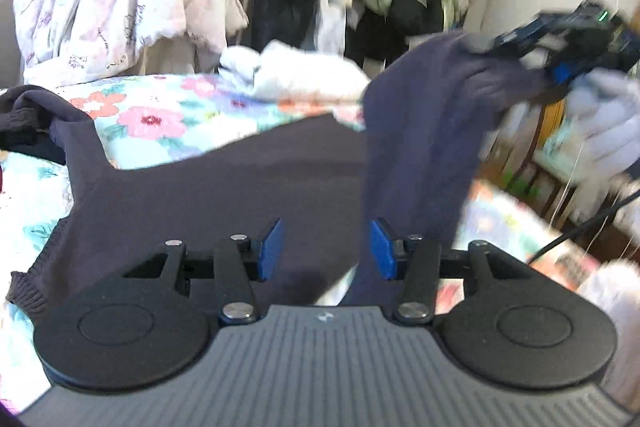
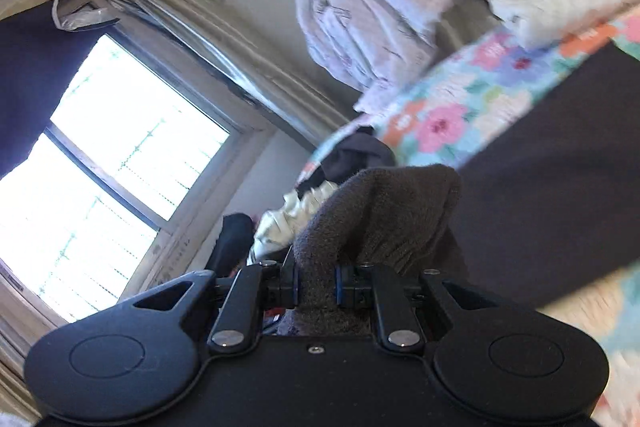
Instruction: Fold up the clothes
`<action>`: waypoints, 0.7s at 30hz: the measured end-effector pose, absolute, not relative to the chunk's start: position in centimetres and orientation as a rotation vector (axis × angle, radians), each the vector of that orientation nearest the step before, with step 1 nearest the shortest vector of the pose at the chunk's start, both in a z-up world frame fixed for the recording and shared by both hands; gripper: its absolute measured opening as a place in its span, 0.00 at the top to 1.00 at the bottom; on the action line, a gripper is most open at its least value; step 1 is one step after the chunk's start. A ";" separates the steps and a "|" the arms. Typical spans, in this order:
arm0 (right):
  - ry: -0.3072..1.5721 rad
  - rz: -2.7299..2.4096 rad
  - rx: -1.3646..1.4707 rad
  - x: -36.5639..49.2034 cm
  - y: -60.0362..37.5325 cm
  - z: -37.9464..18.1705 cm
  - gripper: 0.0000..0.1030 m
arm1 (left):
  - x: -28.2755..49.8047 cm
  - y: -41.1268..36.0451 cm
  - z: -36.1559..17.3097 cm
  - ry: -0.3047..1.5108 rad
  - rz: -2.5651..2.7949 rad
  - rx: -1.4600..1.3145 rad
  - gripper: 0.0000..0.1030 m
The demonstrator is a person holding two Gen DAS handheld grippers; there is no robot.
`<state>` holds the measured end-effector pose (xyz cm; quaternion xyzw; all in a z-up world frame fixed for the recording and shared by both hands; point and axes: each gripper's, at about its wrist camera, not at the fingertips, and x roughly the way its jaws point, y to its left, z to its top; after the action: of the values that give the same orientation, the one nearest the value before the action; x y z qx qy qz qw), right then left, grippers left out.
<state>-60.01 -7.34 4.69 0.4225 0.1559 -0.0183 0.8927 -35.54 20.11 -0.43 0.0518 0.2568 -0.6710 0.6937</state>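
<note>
So the floral bedspread (image 1: pixel 168 115) is taking up most of the scene, and the dark navy sweater (image 1: pixel 240 187) is lying spread across it, body running left to right in the left wrist view with one sleeve trailing off toward the far left. The right-hand side of it is getting pulled up off the bed: the right gripper (image 2: pixel 318 285) is pinching a bunched fold of the knit between its pads, jaws squeezed nearly together on the fabric, and that raised flap is hanging down in a column just right of the left gripper (image 1: pixel 328 247). The left one is sitting low over the body with its jaws spread about halfway, nothing between the blue pads (image 1: pixel 272 247). My guess is the fold is going across toward the left sleeve, so the right hand is the one doing the work.
</note>
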 end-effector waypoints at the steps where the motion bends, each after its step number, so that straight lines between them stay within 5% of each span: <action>1: 0.316 -0.034 0.875 -58.5 -7.3 5.2 0.82 | -35.0 20.5 -0.1 0.571 -1.498 0.092 0.52; 5: 0.277 0.023 0.873 -52.5 -8.4 6.0 0.82 | -32.8 20.9 0.2 0.607 -1.503 0.102 0.31; 15: 0.451 0.006 0.754 -38.4 -10.8 4.1 0.81 | -25.3 17.1 -5.5 0.814 -1.386 -0.007 0.30; 18: 0.512 -0.021 0.757 -35.9 -11.0 1.0 0.75 | -24.0 14.6 -9.2 0.861 -1.266 0.064 0.34; 21: 0.554 -0.068 0.767 -35.2 -11.5 -2.2 0.63 | -22.9 12.8 -12.4 0.897 -1.174 0.145 0.69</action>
<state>-35.18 -11.52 -2.19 0.3695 0.2668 -0.0330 0.8895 -22.89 12.75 -12.35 0.0660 0.4085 -0.5345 0.7370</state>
